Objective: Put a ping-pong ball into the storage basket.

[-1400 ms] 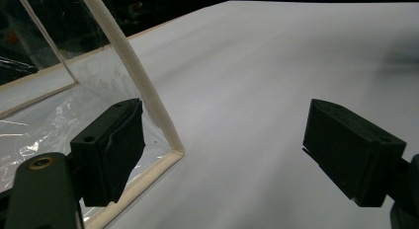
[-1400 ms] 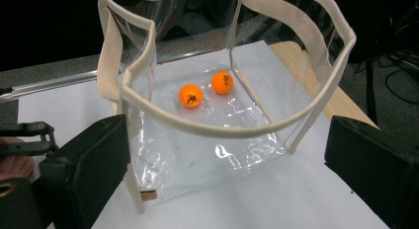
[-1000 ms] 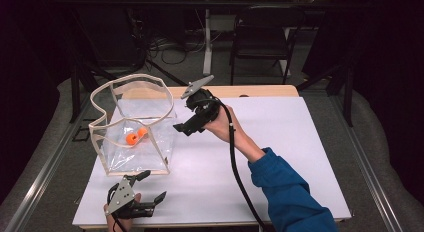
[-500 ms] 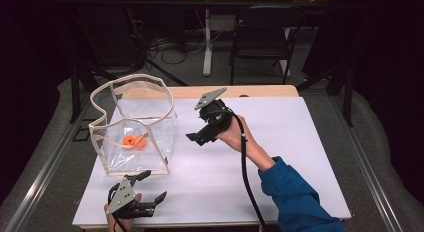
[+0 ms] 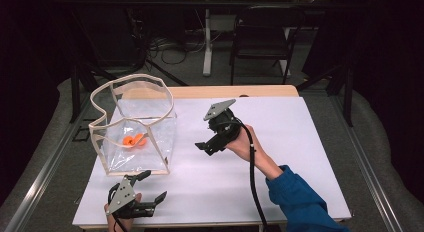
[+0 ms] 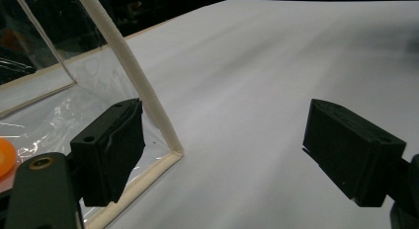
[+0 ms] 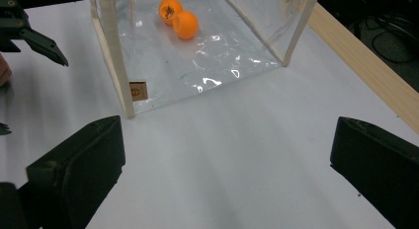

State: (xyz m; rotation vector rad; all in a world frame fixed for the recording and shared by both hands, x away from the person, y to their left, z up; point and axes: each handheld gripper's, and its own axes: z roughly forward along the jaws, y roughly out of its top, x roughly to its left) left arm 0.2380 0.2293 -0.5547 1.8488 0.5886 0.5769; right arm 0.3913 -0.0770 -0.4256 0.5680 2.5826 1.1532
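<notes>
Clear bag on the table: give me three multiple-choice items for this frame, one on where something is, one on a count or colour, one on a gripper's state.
1. Where are the orange balls?
A. On the bare table surface
B. Inside the clear bag
C. Between the right gripper's jaws

2. How many orange balls are there?
A. Two
B. Four
C. None

3. How does the right gripper stand?
A. Shut on a ball
B. Shut on the bag's rim
C. Open and holding nothing

Answers:
1 B, the right gripper view shows them lying on the bag's floor behind its clear wall.
2 A, the same view shows two orange balls touching each other.
3 C, its jaws stand wide apart over the white table with nothing between them.
</notes>
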